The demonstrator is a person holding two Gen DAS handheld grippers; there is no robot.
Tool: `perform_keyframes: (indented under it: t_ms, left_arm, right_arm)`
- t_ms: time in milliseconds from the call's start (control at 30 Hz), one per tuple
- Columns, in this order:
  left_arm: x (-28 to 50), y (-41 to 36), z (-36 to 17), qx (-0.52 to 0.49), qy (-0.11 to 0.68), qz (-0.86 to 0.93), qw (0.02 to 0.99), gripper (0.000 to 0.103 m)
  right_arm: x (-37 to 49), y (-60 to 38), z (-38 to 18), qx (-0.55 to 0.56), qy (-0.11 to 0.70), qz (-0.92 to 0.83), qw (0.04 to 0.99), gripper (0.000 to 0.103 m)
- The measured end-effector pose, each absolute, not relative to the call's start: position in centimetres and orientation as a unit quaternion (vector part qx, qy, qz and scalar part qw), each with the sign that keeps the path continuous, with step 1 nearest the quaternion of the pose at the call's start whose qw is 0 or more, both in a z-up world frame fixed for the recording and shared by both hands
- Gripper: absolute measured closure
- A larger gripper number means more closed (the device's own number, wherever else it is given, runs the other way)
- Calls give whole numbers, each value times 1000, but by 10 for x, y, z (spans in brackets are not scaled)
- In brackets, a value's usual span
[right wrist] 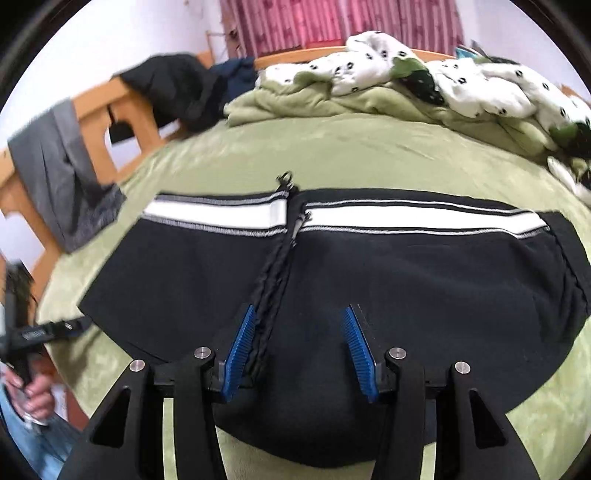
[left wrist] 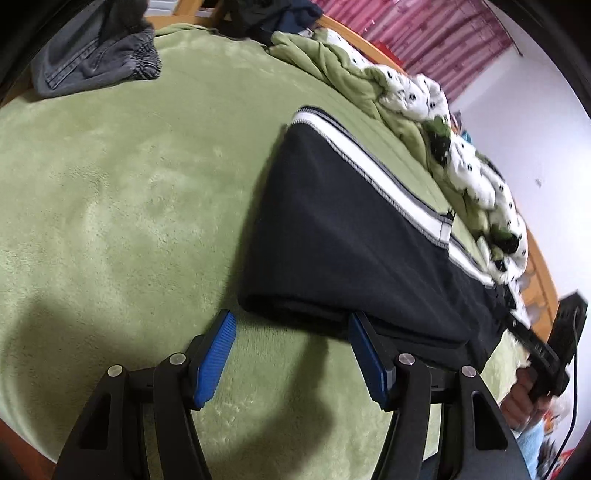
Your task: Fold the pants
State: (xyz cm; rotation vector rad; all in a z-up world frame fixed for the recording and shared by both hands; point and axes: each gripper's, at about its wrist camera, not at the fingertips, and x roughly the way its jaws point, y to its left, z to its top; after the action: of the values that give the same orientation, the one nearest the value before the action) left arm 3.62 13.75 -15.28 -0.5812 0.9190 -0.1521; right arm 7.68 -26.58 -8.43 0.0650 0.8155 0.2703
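Black pants with a white side stripe lie folded on the green bed cover. In the left wrist view my left gripper is open just short of the folded near edge, its right finger touching the cloth. In the right wrist view the pants lie spread across, stripe at the far side, a cuff edge and drawstring running down the middle. My right gripper is open above the black cloth, holding nothing. The right gripper also shows at the right edge of the left wrist view.
Grey pants lie at the bed's far left corner. A crumpled green and white dotted quilt runs along the far side. Dark clothes hang on the wooden bed frame. Pink curtains hang behind.
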Motion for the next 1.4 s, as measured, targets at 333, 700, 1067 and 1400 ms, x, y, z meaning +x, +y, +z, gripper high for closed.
perform_keyframes:
  t_ms: [333,700,1067,1400]
  left_arm:
    - [33,151,-139,-356,407,-85,837,41]
    - [39,161,-152,-355,412,-37,839,38]
    - [49,140,-153,-328,413,-46,848,52]
    - [49,86,-93,-182,379,16,907,90]
  right_arm:
    - [69,-297,-84,26,396,100,912,53]
    - [71,-304,-92,29,407,89,909,53]
    - [71,-286,-94,0,411,92,907,54]
    - [59,-311,-87,-26,394,60,917,54]
